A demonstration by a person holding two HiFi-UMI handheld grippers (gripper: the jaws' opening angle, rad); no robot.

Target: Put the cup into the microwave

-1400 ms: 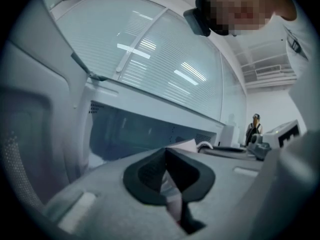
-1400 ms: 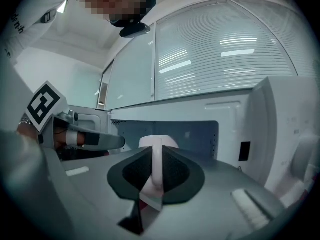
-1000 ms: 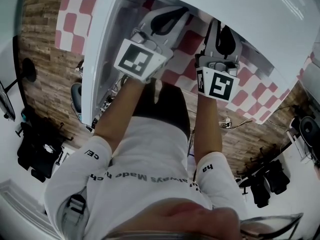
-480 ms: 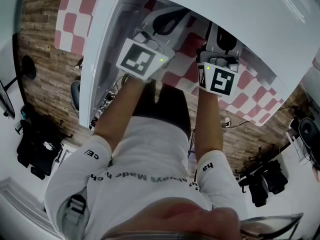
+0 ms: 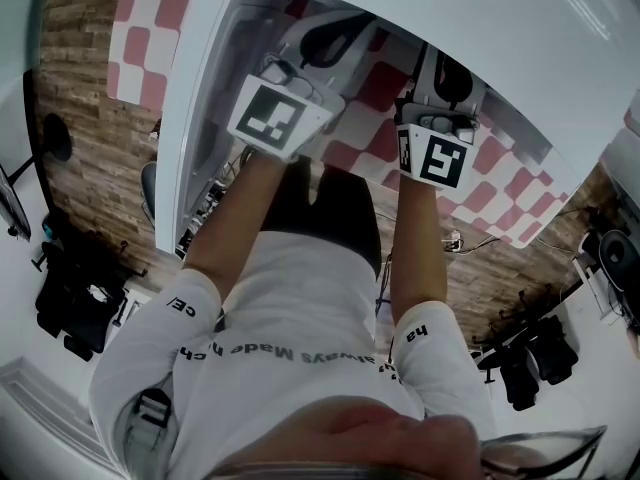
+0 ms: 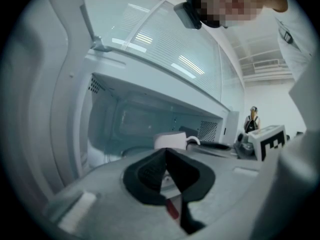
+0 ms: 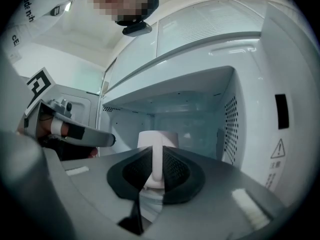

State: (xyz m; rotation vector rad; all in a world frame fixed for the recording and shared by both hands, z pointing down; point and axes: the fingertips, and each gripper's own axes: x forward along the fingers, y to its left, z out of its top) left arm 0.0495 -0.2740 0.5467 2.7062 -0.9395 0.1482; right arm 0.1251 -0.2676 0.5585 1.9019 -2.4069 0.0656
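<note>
Right gripper view: my right tool is clenched on the handle of the cup. The white handle runs as a vertical strip between the two dark pads. The cup stands upright with its long axis vertical, and its handle points straight back along the tool toward me. Its body sits just past the fingertips at the centre of the frame, within the open cavity of the microwave. The tool hides its base, so I cannot tell whether it rests on the cavity floor.

My left tool reaches in from the left edge, just beside the cup and apart from it. In the left gripper view its pads meet with nothing between them. There the cup shows just beyond the tips, handle toward the right of the frame.

On the microwave's front panel, lower right, is a warning triangle label; its small print is too small to read. In the head view the microwave door hangs open at upper left over the bench's red-and-white checkered cloth. My shirt carries upside-down print, with "always Made" legible.
</note>
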